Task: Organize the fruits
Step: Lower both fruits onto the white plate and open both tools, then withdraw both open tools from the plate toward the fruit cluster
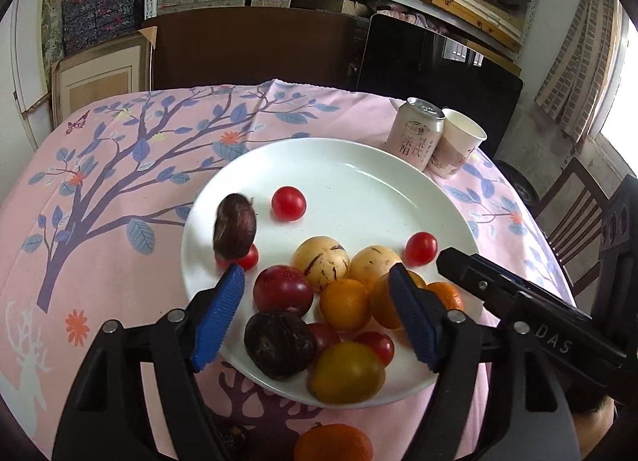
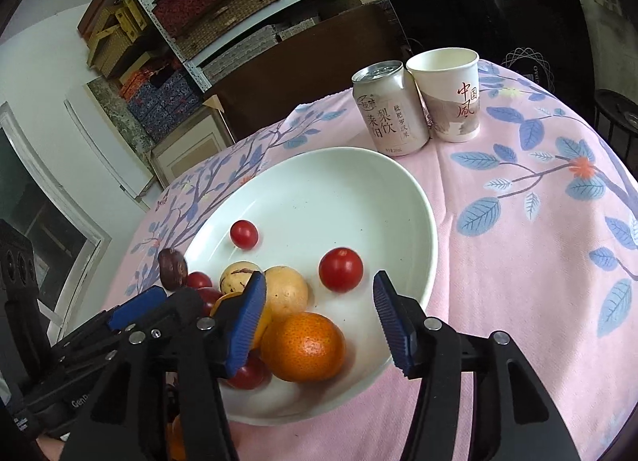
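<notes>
A white plate (image 1: pixel 359 174) on the pink tablecloth holds mixed fruit: cherry tomatoes (image 1: pixel 288 203), two pale yellow melons (image 1: pixel 321 267), a red plum (image 1: pixel 283 290), orange fruits (image 1: pixel 345 304), and a dark passion fruit (image 1: pixel 278 343). Another dark fruit (image 1: pixel 234 225) appears in mid-air above the plate's left rim, blurred. My left gripper (image 1: pixel 317 285) is open and empty over the near fruit. My right gripper (image 2: pixel 319 297) is open and empty above a mandarin (image 2: pixel 303 347) at the plate (image 2: pixel 359 190)'s near edge. One mandarin (image 1: pixel 333 443) lies on the cloth, off the plate.
A pink drink can (image 1: pixel 414 132) and a paper cup (image 1: pixel 458 146) stand behind the plate to the right; they also show in the right wrist view as can (image 2: pixel 388 108) and cup (image 2: pixel 448 94). Shelves with boxes stand behind the table. A wooden chair (image 1: pixel 574 221) is at right.
</notes>
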A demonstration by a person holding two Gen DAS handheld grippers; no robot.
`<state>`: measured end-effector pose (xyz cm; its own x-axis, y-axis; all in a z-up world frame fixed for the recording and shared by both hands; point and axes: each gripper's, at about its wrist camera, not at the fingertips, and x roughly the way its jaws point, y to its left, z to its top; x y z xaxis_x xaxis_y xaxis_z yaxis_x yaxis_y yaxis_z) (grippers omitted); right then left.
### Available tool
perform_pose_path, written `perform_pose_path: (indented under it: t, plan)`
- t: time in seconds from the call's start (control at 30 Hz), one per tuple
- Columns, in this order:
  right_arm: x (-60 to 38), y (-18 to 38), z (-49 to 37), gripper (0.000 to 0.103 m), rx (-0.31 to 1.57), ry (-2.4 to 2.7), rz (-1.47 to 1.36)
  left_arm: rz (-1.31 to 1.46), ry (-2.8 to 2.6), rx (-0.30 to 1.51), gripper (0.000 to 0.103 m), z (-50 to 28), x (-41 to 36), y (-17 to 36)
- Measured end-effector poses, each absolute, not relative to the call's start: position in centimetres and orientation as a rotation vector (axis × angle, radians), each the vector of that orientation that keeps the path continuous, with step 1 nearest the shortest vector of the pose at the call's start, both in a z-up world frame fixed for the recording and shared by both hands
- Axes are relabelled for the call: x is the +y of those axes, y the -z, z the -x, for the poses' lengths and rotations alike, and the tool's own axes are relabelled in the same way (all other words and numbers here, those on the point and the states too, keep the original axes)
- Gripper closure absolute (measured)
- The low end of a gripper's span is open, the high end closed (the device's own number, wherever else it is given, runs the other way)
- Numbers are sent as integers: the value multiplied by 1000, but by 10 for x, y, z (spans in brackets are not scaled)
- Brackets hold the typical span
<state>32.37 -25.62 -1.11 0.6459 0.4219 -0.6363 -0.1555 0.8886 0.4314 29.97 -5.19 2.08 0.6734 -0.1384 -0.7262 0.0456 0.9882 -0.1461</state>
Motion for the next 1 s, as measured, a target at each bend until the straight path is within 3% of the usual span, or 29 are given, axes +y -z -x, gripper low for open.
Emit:
perform_pose_path:
  t: [0.13, 0.2, 0.4, 0.5, 1.0]
  plan:
    - [-257, 1, -310, 46, 788, -332, -323, 99, 100, 818, 28, -288, -48, -30]
    - [-257, -4, -299, 44, 781, -332, -290, 77, 92, 811, 19, -279, -46, -35]
    - [-252, -16, -257, 42, 776, -343, -187, 28, 82, 776, 9, -243, -30, -51]
    - [-249, -18, -232, 36, 778, -353, -142, 27, 77, 773, 8, -224, -17, -53]
    - [-153, 15, -158, 36, 886, -537, 147, 26, -4, 810, 8, -152, 64, -34]
